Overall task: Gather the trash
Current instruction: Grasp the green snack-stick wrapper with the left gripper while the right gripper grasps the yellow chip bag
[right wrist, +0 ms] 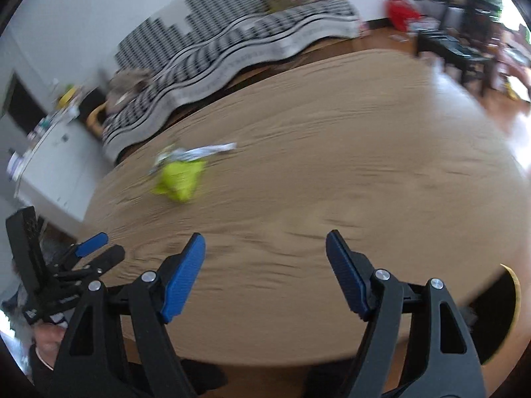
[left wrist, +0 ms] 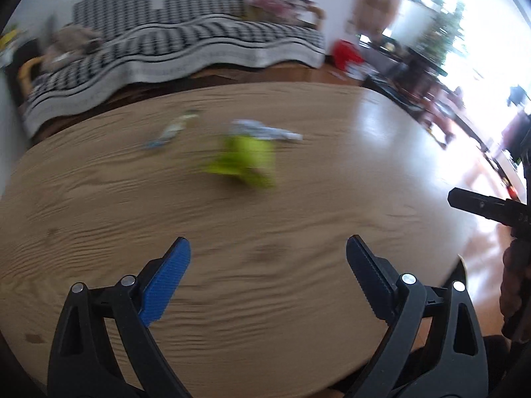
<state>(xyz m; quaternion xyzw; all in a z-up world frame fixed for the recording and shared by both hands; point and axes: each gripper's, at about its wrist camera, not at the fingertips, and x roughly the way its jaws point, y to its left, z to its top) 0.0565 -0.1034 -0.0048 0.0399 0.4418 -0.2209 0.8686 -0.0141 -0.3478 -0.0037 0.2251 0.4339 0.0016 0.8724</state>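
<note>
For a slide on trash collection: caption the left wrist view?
Open left gripper above wooden table, facing yellow-green wrapper and two crumpled scraps beyond.

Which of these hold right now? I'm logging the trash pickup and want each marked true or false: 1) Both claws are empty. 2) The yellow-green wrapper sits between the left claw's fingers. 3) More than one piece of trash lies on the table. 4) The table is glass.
1) True: the left claw and the right claw stand open with nothing between their fingers.
2) False: the yellow-green wrapper lies further out on the table, apart from both claws.
3) True: a white and blue wrapper lies just behind it, and another scrap lies off to the side.
4) False: it is wood-grained.
</note>
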